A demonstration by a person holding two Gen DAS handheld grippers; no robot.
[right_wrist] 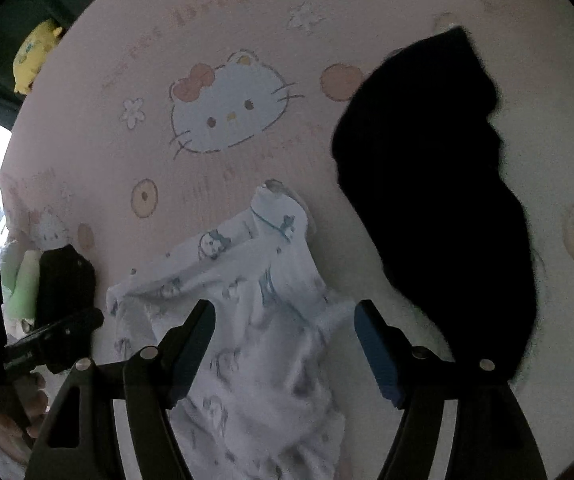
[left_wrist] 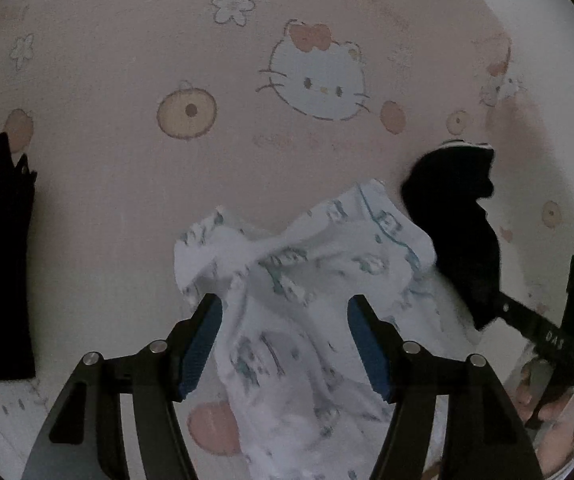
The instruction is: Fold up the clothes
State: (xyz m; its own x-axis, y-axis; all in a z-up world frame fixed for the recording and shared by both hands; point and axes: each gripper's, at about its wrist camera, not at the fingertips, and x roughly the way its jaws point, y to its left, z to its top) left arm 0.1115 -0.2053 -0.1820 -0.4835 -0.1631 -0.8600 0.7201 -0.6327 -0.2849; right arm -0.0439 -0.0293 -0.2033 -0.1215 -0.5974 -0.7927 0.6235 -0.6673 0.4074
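While both tools gape, white garment (left_wrist: 287, 280) crumpled.

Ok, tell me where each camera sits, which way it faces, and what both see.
Left wrist: on the left claw, angled down at the white printed garment on the pink cartoon-cat bedsheet; its open fingers show.
Right wrist: on the right claw, angled down likewise; its open fingers show.
Shared: the garment, the black garment, the sheet.
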